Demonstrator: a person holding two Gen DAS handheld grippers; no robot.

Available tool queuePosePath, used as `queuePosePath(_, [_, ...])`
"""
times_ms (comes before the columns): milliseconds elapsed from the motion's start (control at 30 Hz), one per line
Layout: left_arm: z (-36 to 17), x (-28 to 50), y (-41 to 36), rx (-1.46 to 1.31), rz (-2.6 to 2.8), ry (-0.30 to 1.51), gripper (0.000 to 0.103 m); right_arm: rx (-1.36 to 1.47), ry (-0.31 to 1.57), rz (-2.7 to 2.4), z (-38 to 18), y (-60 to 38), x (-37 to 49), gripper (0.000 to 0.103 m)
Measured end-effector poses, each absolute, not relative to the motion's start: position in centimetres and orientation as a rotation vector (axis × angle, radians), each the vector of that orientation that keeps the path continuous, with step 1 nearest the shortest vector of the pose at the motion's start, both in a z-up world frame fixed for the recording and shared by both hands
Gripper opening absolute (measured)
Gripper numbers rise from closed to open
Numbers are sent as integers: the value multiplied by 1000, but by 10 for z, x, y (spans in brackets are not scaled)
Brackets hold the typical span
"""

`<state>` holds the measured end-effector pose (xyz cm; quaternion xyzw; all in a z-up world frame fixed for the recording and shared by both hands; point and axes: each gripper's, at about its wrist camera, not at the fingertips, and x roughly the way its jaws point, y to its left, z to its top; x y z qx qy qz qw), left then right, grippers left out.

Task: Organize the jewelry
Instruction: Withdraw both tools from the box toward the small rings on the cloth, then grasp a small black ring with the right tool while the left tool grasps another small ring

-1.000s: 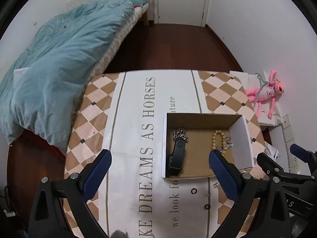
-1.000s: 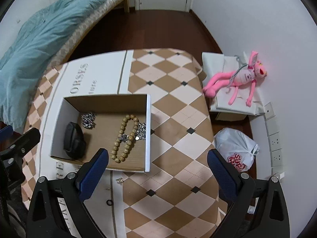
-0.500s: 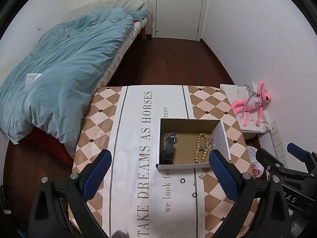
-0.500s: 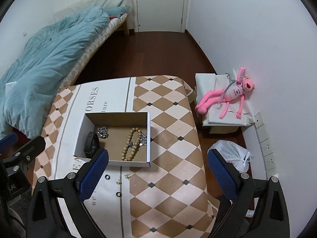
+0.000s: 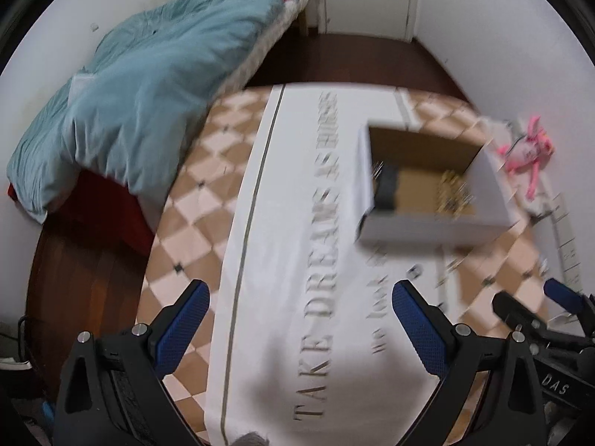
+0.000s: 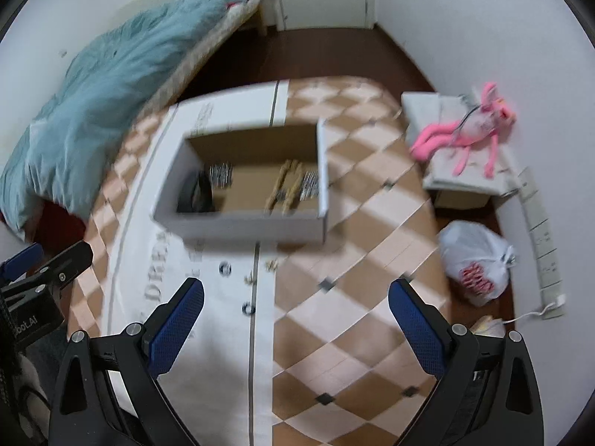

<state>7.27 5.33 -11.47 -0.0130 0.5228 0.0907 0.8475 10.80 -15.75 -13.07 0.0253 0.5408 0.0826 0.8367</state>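
Bead strand (image 6: 285, 186) lengthwise front-to-back in box (image 6: 241, 221)

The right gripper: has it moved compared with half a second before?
Yes. The right gripper has come nearer the table: the cardboard box looks larger in its view than before, and the picture is motion-blurred.

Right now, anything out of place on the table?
Yes: a few small pieces, two dark rings and some tiny bits, lie loose on the tablecloth just in front of the box; the other jewelry is inside. Both views are motion-blurred.
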Motion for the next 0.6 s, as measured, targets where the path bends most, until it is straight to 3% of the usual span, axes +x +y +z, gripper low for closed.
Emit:
queuePosePath(200, [-161,63,67,-13,227,1181,100,45,1171,222,-189,-134,102,72])
queuePosePath(433, [-175,64,69,7,236,1184,100,-17,1145,245,-213,-110,96,58])
queuePosePath(533, [-176,67,67,19,233,1176,100,-80,1117,215,-214,-103,93,40])
queuePosePath(567, [-177,69,66,21,231,1174,100,-92,1106,209,-213,-102,92,22])
queuePosePath(600, [-176,69,64,25,227,1171,100,-101,1095,207,-214,-101,91,13])
